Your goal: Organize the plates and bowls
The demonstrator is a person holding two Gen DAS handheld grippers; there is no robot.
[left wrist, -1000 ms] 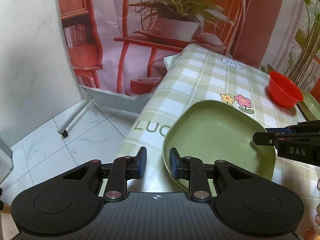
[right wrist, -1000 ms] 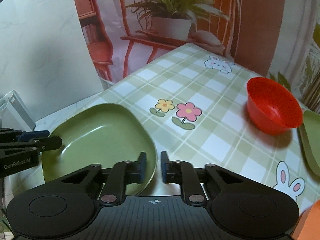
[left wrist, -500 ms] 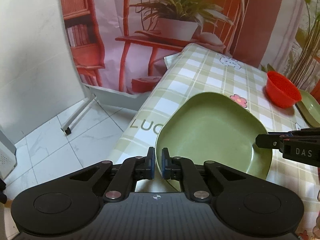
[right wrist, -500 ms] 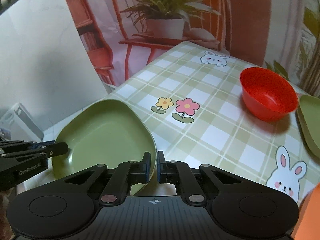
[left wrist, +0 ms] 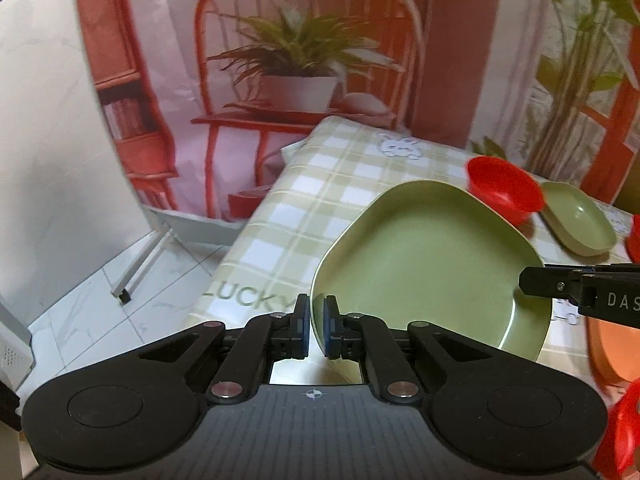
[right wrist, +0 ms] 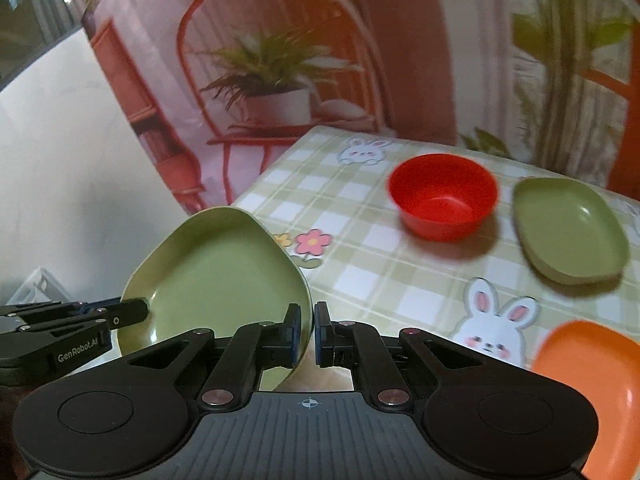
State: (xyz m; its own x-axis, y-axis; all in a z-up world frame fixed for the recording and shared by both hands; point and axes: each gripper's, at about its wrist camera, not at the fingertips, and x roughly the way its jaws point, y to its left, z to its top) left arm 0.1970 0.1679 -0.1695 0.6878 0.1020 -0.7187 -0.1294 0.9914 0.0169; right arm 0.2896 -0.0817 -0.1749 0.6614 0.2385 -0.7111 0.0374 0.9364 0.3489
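Green plate [left wrist: 432,264] now lifted off worktop [left wrist: 320,200], pinched by left gripper [left wrist: 316,328] and right gripper [right wrist: 307,330]; ready for stacking.

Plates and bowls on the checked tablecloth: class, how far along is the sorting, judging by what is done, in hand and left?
Done: nothing looks stacked yet. In hand: the left gripper and right gripper each clamp a rim of the large green plate, which is tilted clear of the tablecloth. Left: the red bowl, small green dish and orange plate lie separately.
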